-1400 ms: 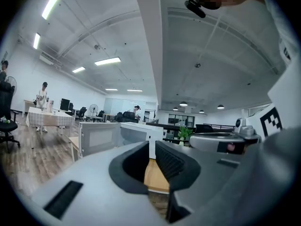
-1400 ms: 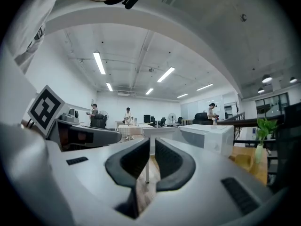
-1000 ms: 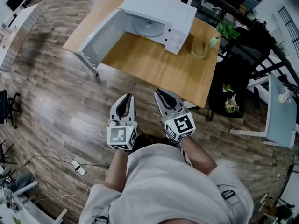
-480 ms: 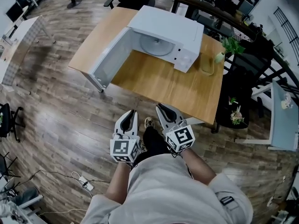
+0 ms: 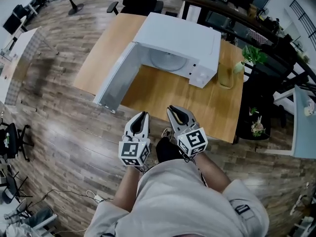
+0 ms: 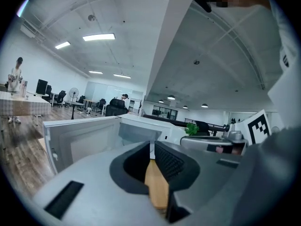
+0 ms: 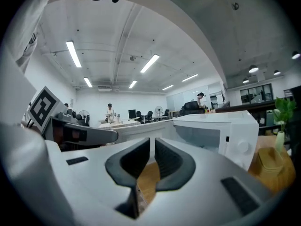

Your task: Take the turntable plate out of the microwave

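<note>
Inside the open microwave (image 5: 183,37) we see the turntable plate (image 5: 165,61) only from the head view; the gripper views show the left hand-held gripper (image 6: 152,147) and the right hand-held gripper (image 7: 152,143) almost closed, empty.

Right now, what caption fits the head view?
Left tongs and right tongs, both empty, face an open white microwave on a wooden table, round turntable plate inside.
</note>
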`<action>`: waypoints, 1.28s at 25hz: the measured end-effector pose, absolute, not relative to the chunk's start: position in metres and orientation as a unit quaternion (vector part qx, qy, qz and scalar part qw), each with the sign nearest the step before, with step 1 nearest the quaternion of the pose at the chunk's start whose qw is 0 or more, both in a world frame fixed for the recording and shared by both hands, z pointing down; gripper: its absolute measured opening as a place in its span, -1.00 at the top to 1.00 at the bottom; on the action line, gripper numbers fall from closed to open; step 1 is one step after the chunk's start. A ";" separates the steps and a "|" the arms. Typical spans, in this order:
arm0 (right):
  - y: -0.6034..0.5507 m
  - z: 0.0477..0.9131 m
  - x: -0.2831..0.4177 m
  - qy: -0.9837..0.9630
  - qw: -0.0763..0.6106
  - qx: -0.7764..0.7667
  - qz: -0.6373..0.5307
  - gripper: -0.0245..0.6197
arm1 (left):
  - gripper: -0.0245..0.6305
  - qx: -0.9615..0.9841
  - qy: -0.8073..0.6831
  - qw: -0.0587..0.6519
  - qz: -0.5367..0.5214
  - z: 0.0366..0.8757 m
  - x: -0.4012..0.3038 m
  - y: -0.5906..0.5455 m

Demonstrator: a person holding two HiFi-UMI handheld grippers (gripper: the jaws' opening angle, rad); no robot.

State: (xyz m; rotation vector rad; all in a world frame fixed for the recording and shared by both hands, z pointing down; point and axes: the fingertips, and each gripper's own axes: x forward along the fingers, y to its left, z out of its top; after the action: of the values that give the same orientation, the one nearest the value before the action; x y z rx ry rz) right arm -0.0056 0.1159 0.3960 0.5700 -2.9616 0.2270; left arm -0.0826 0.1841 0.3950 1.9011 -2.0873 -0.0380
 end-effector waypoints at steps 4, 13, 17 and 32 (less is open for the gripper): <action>0.069 0.407 -0.021 -0.972 0.059 0.207 0.094 0.81 | 0.79 0.677 -0.716 0.170 0.004 0.405 -0.098 0.138; -0.011 0.436 -0.033 -0.963 0.060 0.233 0.120 0.80 | 0.79 0.694 -0.691 0.201 0.024 0.434 -0.118 0.045; -0.025 0.453 -0.032 -0.956 0.067 0.245 0.146 0.80 | 0.79 0.691 -0.686 0.227 0.030 0.453 -0.125 0.027; -0.055 0.504 -0.041 -0.922 0.084 0.296 0.234 0.80 | 0.79 0.715 -0.639 0.275 0.068 0.501 -0.146 -0.015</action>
State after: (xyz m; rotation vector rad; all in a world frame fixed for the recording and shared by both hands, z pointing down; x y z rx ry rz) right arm -0.0414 -0.0554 0.5043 0.8845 -2.7513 0.6976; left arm -0.1456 -0.0150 0.5011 1.9225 -1.7171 0.1820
